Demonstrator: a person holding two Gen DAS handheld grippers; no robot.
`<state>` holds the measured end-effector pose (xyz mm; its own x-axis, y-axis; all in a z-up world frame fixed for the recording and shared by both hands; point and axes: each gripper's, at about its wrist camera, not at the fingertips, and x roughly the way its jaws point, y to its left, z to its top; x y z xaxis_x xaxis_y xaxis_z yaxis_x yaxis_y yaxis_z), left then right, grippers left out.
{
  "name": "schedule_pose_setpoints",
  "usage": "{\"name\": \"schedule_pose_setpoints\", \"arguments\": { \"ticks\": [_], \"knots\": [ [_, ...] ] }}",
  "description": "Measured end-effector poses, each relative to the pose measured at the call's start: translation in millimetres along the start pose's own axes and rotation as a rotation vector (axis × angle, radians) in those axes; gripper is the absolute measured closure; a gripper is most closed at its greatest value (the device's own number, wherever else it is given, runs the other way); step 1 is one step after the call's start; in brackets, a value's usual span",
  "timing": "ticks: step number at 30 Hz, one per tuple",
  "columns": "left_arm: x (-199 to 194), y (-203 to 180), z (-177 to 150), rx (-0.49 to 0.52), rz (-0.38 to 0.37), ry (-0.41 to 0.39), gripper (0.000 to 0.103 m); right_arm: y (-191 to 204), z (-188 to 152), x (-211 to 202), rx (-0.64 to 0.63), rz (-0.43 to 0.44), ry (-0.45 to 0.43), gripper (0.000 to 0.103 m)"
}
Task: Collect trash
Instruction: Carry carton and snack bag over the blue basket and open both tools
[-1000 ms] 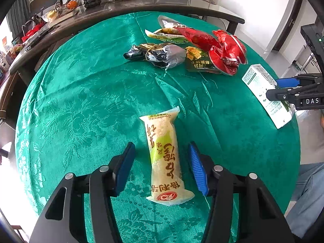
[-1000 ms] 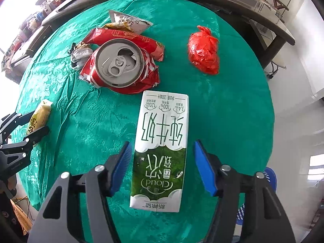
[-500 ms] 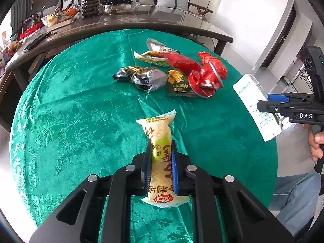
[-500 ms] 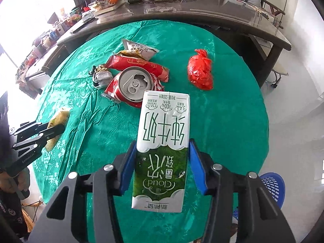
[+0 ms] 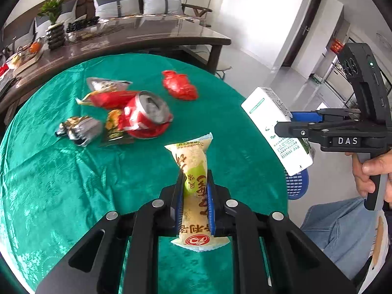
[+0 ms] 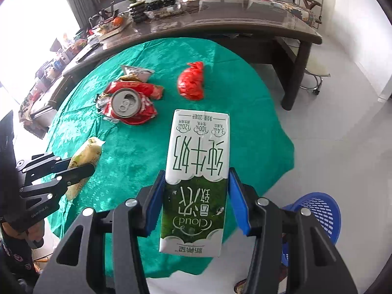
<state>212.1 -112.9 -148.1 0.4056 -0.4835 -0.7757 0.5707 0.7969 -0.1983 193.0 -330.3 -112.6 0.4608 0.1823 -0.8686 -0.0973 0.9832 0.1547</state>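
While the left gripper (image 5: 195,203) pinches a yellow-and-green snack packet (image 5: 193,183) between its blue-padded fingers (image 5: 179,204), the packet stands up out of the narrow gap, its crimped top end pointing away from the camera and its bottom end with a round red logo hanging toward the camera, lifted above the green cloth of the bench (image 5: 61,171). Large dark Chinese characters run along the packet; they cannot be read surely.

The right gripper (image 6: 196,196) is closed on a white-and-green milk carton (image 6: 197,171), the blue fingers (image 6: 237,203) pressing its two long sides at the green lower half, with the white half reaching forward past the fingertips. The carton is held in the air near the bench edge. Its print sits upside down to the camera: the word "Cloud", large green Chinese characters, and small marks reading "120", "100%" and "3.4". Seen from the left wrist, the right gripper's body bears the letters "DAS".

On the bench lie a crushed red can (image 6: 127,105) with its pull-tab top facing up, red and silver wrappers (image 5: 80,129) just beside it, and a crumpled red bag (image 6: 192,83) apart from them. A blue mesh basket (image 6: 321,213) stands on the floor below the bench edge.
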Motion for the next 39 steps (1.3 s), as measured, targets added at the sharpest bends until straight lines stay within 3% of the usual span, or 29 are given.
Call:
{"name": "schedule_pose_setpoints", "arguments": {
  "ticks": [12,20,29,37,39],
  "knots": [
    [69,-166,30,0.203,-0.175,0.058,0.088,-184,-80,-29,0.255,-0.193,0.018,0.054],
    [142,-258,38,0.261,-0.23,0.132,0.088,-286,-132,-13,0.414,-0.224,0.038,0.054],
    [239,-318,28,0.273,-0.262,0.231,0.088,-337,-166,8,0.481,-0.191,0.045,0.054],
    [295,-332,22,0.279,-0.27,0.263,0.086,-356,-167,27,0.495,-0.166,0.068,0.052],
    [304,-335,22,0.276,-0.274,0.25,0.077,-359,-168,31,0.501,-0.157,0.069,0.048]
  ]
}}
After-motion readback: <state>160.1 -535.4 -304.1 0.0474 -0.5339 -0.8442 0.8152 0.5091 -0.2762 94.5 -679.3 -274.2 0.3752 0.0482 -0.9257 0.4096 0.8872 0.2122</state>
